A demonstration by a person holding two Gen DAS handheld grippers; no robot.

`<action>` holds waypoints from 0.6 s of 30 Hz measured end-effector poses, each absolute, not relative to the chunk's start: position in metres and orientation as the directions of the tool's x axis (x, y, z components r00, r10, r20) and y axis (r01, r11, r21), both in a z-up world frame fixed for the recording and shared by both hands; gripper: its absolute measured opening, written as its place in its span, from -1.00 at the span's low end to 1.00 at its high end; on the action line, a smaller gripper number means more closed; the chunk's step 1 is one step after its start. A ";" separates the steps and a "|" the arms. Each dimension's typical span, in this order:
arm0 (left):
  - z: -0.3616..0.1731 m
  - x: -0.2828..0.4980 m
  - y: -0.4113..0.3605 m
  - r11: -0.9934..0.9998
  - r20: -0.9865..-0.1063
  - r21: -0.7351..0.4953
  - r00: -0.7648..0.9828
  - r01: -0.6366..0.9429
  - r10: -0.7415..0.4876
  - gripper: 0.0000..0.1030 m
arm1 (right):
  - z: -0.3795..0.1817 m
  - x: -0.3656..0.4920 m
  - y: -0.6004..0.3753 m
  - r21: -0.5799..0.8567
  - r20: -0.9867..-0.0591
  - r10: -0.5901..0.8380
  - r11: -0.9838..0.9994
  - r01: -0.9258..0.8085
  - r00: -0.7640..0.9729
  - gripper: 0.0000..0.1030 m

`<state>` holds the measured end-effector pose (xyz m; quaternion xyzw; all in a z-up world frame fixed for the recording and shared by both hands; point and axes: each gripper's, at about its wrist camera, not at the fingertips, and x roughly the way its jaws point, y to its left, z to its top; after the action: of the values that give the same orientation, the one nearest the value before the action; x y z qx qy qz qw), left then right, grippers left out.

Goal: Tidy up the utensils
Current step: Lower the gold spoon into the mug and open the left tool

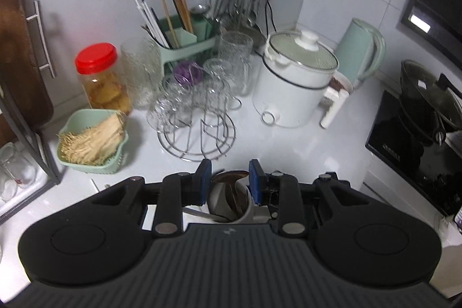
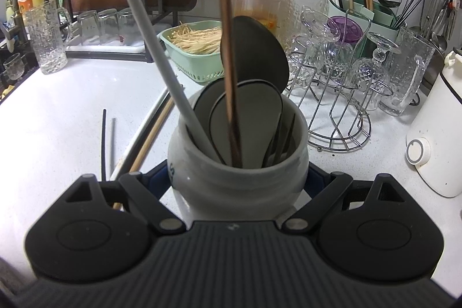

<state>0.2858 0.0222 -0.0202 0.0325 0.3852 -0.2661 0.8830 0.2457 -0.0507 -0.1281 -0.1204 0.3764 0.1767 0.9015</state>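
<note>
A grey ceramic crock [image 2: 239, 181] stands on the white counter [image 2: 57, 106], and my right gripper [image 2: 239, 184] is shut on its sides, the fingers mostly hidden behind it. Inside stand two flat paddles [image 2: 248, 111], a dark spoon head [image 2: 260, 54], a long grey handle [image 2: 161, 57] and a brown wooden utensil [image 2: 228, 48] that rises out of the top of the right wrist view. Seen from above, my left gripper [image 1: 230, 181] is shut on that wooden utensil's brown upper end [image 1: 228, 178], right over the crock [image 1: 222, 207]. Loose chopsticks [image 2: 106, 146] lie left of the crock.
Behind the crock are a green basket of thin sticks [image 1: 92, 140], a red-lidded jar [image 1: 101, 77], a wire rack of glasses [image 1: 199, 111] and a green chopstick caddy [image 1: 184, 39]. A white cooker [image 1: 294, 85], a kettle [image 1: 361, 48] and a hob with a wok [image 1: 418, 120] stand right.
</note>
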 end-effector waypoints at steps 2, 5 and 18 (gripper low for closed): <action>-0.023 0.288 0.018 0.852 -0.711 -0.142 0.546 0.504 -0.442 -0.37 | -0.128 0.246 -0.051 -0.084 -0.720 0.228 0.909 -0.408 0.655 0.80; -0.027 0.289 0.013 0.839 -0.733 -0.133 0.518 0.527 -0.441 -0.37 | -0.127 0.246 -0.051 -0.085 -0.720 0.227 0.909 -0.408 0.656 0.80; -0.032 0.295 0.016 0.856 -0.746 -0.145 0.513 0.495 -0.424 -0.35 | -0.128 0.246 -0.049 -0.093 -0.719 0.214 0.913 -0.397 0.661 0.80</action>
<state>0.2954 0.0155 -0.0318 0.0431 0.4164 -0.2645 0.8688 0.2460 -0.0488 -0.1281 -0.1216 0.3756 0.1691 0.9031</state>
